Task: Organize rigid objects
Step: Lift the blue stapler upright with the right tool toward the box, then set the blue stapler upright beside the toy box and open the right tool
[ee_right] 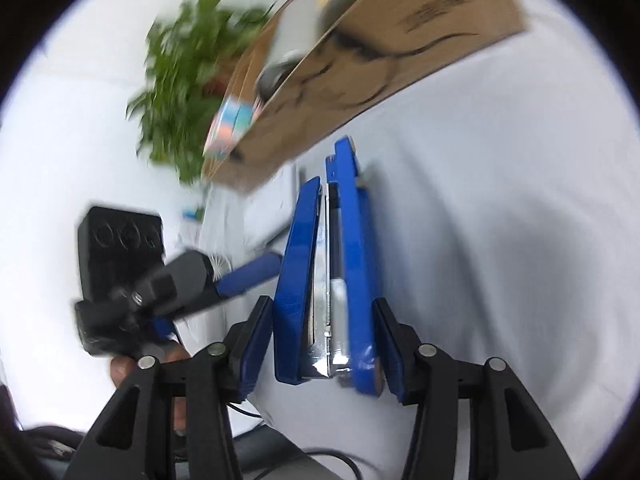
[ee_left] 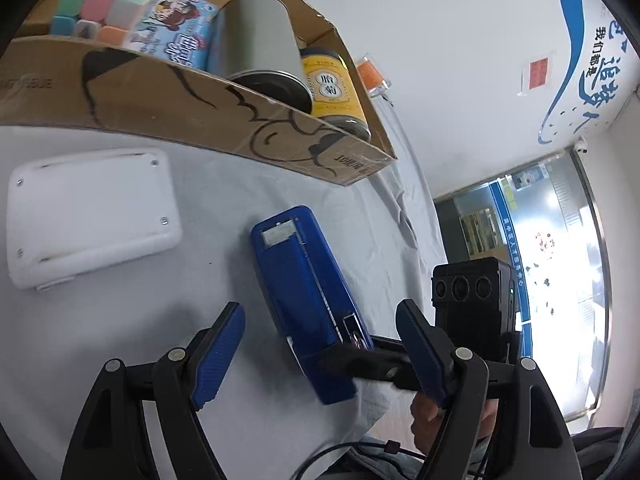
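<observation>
A blue stapler point(ee_left: 304, 296) lies on its side on the white cloth, in front of a cardboard box point(ee_left: 200, 120). In the right wrist view the stapler point(ee_right: 352, 248) runs away from me between the pads of my right gripper point(ee_right: 322, 302), which press on its two long faces. The stapler stays sharp there while the background blurs. My left gripper point(ee_left: 320, 308) hovers over the stapler's near half, jaws wide and touching nothing. The right gripper point(ee_left: 360, 360) reaches in at the stapler's near end. The box holds a pastel cube point(ee_left: 104, 0), a grey can point(ee_left: 260, 40) and a yellow can point(ee_left: 332, 88).
A white flat case point(ee_left: 88, 216) lies left of the stapler on the cloth. A blue packet point(ee_left: 180, 36) sits in the box beside the cube. A small glass with an orange label point(ee_left: 372, 74) stands behind the box. A green plant point(ee_right: 184, 80) is beyond the box's far corner.
</observation>
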A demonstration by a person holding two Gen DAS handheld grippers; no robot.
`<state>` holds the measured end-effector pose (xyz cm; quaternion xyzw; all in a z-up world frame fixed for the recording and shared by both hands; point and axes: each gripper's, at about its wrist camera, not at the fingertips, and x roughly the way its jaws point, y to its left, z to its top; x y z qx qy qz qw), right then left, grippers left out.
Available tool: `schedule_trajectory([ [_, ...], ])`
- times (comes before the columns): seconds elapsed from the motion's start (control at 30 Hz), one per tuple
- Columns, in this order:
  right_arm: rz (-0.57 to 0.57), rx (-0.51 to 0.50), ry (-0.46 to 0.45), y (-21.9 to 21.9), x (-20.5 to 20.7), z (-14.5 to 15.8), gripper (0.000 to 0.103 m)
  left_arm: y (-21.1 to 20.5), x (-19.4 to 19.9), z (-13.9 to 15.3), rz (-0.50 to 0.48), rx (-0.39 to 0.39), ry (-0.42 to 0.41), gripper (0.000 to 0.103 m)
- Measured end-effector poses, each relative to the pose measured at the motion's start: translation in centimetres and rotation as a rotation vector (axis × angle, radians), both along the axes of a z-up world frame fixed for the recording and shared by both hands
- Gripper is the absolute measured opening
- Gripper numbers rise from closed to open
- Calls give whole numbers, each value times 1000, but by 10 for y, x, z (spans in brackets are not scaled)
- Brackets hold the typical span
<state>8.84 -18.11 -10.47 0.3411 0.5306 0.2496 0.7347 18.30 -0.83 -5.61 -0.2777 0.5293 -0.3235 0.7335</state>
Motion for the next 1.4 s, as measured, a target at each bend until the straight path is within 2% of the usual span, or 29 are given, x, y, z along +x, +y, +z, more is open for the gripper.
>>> schedule_trajectory([
  [0.03,-8,-69,-15,-4,-3,7,57,-4,2,1,-10,4,-1,76],
  [0.07,3,-190,-41,-5,-8,18,67,-6,4,0,-17,5,5,76],
  [0.1,19,-269,-72,-5,-10,25,68,-9,6,-1,-22,8,16,76],
  [0.2,103,-389,-183,3,-17,44,68,-17,13,-13,-37,21,65,76],
  [0.27,139,-447,-233,18,-12,44,67,-25,16,-18,-52,8,86,75],
  [0.33,147,-519,-240,27,-11,35,59,-34,20,-25,-65,5,108,75],
  [0.37,157,-572,-215,38,-7,26,48,-36,20,-26,-67,8,109,75],
  [0.4,138,-616,-256,44,-7,28,37,-38,21,-28,-69,13,113,75],
  [0.47,121,-657,-240,54,-1,27,29,-43,22,-33,-71,13,120,75],
  [0.63,51,-548,-182,59,5,22,29,-41,21,-38,-56,-8,111,74],
  [0.67,27,-499,-157,56,6,21,29,-41,21,-39,-53,-14,110,70],
  [0.7,5,-455,-137,53,7,20,28,-38,20,-38,-44,-10,103,58],
  [0.8,-28,-367,-108,58,8,20,27,-29,16,-36,-34,27,75,55],
  [0.87,-25,-374,-142,73,6,27,27,-25,13,-31,-37,37,53,54],
  [0.93,-19,-368,-181,92,16,40,27,-18,7,-15,-28,72,-4,53],
  [1.07,-24,-378,-316,114,34,89,26,-2,7,29,14,128,-118,52],
  [1.23,-45,-398,-412,142,98,132,25,33,46,96,53,149,-260,52],
  [1.33,-50,-407,-389,149,134,138,24,45,88,120,44,171,-301,52],
  [1.4,-60,-438,-364,149,156,136,23,48,119,124,36,180,-290,52],
])
